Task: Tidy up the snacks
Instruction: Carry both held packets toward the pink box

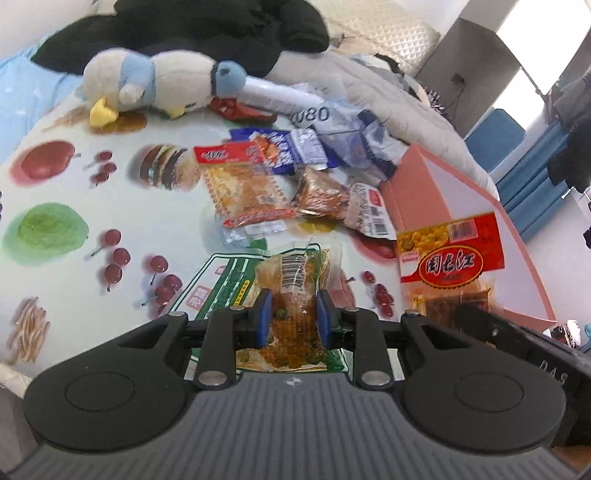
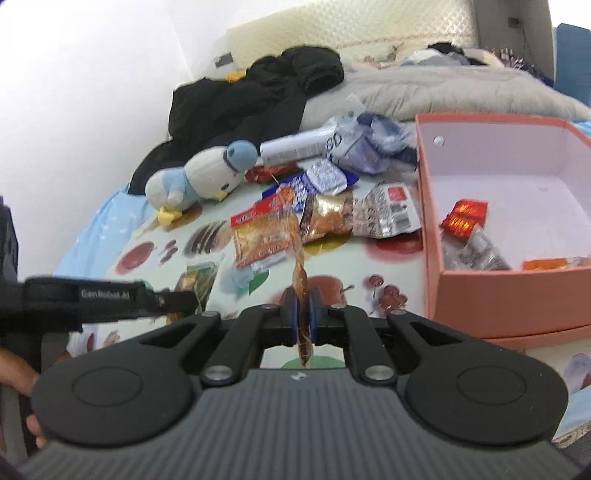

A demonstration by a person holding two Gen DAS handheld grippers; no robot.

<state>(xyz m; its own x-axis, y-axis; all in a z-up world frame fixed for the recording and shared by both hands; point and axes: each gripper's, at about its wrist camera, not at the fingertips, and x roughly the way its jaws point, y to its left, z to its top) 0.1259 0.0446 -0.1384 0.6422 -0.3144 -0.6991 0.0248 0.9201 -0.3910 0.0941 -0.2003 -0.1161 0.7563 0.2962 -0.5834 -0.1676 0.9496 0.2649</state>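
My left gripper is shut on a clear green-edged packet of orange-brown snack, barcode side up, held just above the printed cloth. The same green packet shows at the left of the right wrist view. My right gripper is shut on a red-and-yellow packet, seen edge-on and standing up between the pads. In the left wrist view that packet hangs in front of the pink box. The open pink box holds a red packet and a few others. A loose snack pile lies ahead.
A plush penguin lies behind the pile, with a black jacket and a grey duvet further back. A white tube and crumpled blue wrappers sit beside the box. A hand shows at the left edge.
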